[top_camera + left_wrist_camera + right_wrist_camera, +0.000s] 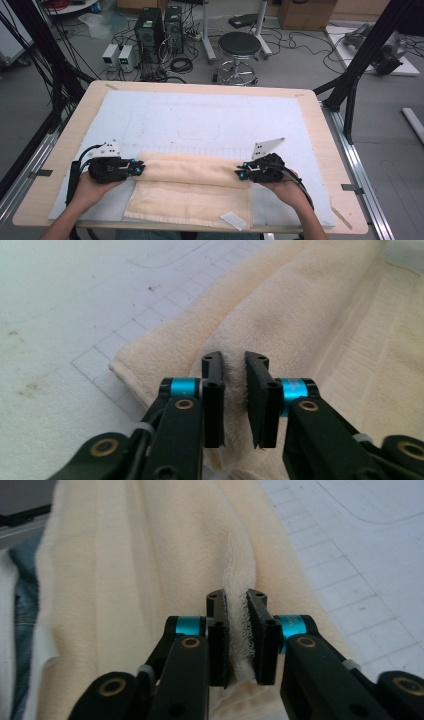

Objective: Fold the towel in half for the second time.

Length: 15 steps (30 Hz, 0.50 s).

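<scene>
While I watched from the high view, the cream towel (192, 187) lay on the white mat (200, 120) at the table's (320, 145) near edge, the left gripper (136, 167) and right gripper (243, 172) at its folded ends. Through the left gripper view, the jaws pinched a ridge of towel (280, 315). Through the right gripper view, the jaws pinched its fuzzy hem (240, 580).

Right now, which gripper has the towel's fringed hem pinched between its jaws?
The right gripper: a frayed hem edge of the towel runs between its jaws. The left gripper pinches a smooth fold.
</scene>
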Tool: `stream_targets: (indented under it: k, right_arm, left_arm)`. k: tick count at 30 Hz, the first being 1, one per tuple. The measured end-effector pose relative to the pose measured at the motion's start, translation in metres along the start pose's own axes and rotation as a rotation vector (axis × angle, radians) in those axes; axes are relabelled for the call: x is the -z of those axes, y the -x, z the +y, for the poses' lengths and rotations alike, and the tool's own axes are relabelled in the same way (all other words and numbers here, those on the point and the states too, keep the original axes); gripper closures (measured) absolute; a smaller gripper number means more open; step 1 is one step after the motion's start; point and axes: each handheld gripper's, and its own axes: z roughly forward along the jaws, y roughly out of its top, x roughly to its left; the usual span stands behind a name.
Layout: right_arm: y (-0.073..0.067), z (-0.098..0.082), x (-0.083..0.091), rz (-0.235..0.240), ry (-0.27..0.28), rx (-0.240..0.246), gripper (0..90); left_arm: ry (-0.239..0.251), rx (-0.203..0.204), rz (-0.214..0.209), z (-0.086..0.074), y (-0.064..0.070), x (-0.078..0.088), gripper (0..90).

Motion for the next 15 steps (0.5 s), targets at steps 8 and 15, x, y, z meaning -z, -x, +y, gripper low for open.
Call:
stream_targets:
  k: [8,15]
  right_arm:
    - [-0.034,0.008,0.034,-0.004,0.103,0.062,82.9]
    - [-0.071,-0.002,0.049,0.101,0.114,0.122,72.1]
  left_arm:
    - [0.095,-0.073,0.016,0.003,0.03,0.038,81.7]
    - [0.087,-0.1,-0.107,-0.019,0.056,0.062,71.3]
